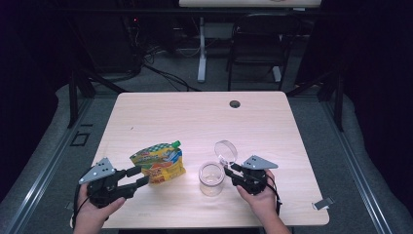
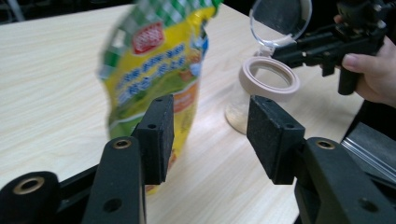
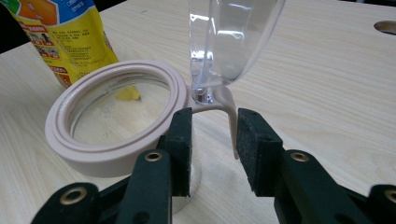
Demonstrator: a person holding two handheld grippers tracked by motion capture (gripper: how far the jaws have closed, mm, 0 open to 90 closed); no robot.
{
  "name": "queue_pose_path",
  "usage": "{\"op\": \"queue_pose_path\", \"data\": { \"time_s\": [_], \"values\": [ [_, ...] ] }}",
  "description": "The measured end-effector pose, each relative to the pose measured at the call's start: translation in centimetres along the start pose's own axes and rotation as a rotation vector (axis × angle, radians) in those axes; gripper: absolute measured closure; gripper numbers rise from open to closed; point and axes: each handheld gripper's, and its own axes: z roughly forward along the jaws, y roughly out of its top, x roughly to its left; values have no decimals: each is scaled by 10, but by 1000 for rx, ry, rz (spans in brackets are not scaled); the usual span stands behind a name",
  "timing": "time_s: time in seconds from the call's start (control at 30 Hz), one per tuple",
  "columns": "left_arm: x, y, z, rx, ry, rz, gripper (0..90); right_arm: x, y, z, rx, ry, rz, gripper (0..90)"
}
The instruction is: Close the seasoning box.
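A yellow and green snack pouch [image 1: 158,164] with a green cap stands on the wooden table [image 1: 195,122], left of a clear jar [image 1: 211,179] with a beige rim. The jar's round clear lid [image 1: 226,150] stands flipped up on its hinge. My left gripper [image 1: 140,176] is open just left of the pouch. In the left gripper view the pouch [image 2: 154,70] rises behind the left pad, with nothing between the pads [image 2: 210,135]. My right gripper [image 3: 212,140] is open at the jar's right side. The beige hinge strap [image 3: 229,121] hangs between its pads, under the lid [image 3: 233,37].
A cable hole [image 1: 234,104] sits near the table's far edge. A small metal clip [image 1: 322,203] lies at the front right corner. Beyond the table stand a dark chair [image 1: 258,44] and another desk's white leg [image 1: 201,48].
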Motion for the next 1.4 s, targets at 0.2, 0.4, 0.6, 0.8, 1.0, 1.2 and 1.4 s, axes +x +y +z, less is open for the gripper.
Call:
{"op": "queue_pose_path", "data": {
  "time_s": [0.2,0.4,0.6,0.8,1.0,1.2,1.4],
  "values": [
    [9,5,-10,6,36,7,524,0,-3,-3,-9,-6,8,658],
    [16,13,-18,-7,50,16,540,-3,-7,-12,-11,-23,10,655],
    [24,18,-23,-18,59,9,539,-7,-12,-20,-14,-39,29,654],
    [30,21,-20,-15,73,11,533,-9,-16,-25,-19,-56,40,652],
    [40,20,-12,-29,72,-14,498,-12,-23,-32,-17,-76,67,648],
    [52,14,0,-23,31,-34,477,-14,-25,-35,-11,-86,70,644],
    [59,5,11,-4,32,-51,465,-14,-26,-37,-15,-85,66,640]
  ]
}}
